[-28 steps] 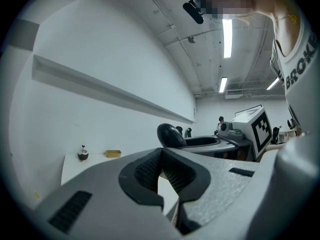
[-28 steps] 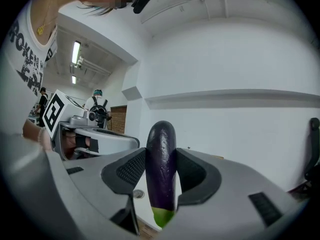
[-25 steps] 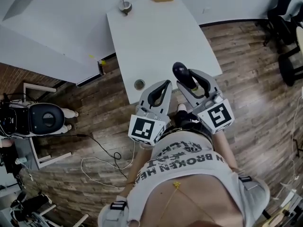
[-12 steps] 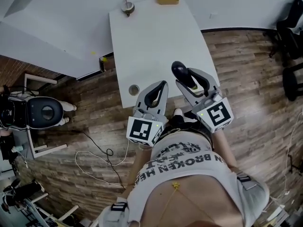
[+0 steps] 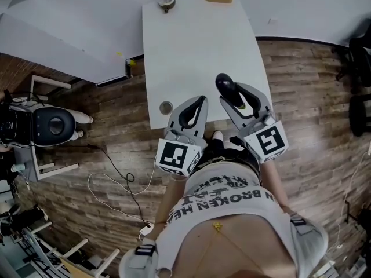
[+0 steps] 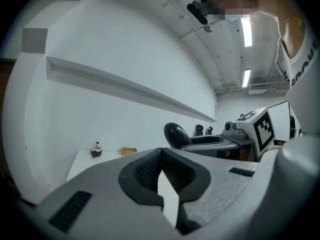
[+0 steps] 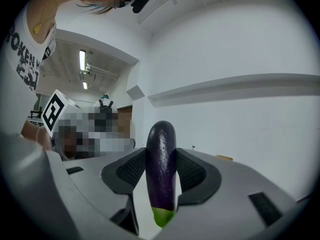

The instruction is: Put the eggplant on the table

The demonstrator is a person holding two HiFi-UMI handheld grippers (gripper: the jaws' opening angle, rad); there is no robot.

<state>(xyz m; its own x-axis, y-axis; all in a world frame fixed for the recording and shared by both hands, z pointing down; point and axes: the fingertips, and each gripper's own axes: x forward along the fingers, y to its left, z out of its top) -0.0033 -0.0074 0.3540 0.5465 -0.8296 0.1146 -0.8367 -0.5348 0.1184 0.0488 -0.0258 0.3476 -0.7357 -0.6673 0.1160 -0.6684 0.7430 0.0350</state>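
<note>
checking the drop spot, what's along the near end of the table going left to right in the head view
small round disc → left claw, shut and empty → eggplant, held in the right claw

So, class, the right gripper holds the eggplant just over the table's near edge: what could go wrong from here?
1. The eggplant sits only just past the near edge of the table; released here, it might roll off onto the floor.
2. The right gripper pinches its glossy skin partway along, so it may slip or swivel.
3. The left gripper, shut and empty, is close beside and could bump it.
</note>
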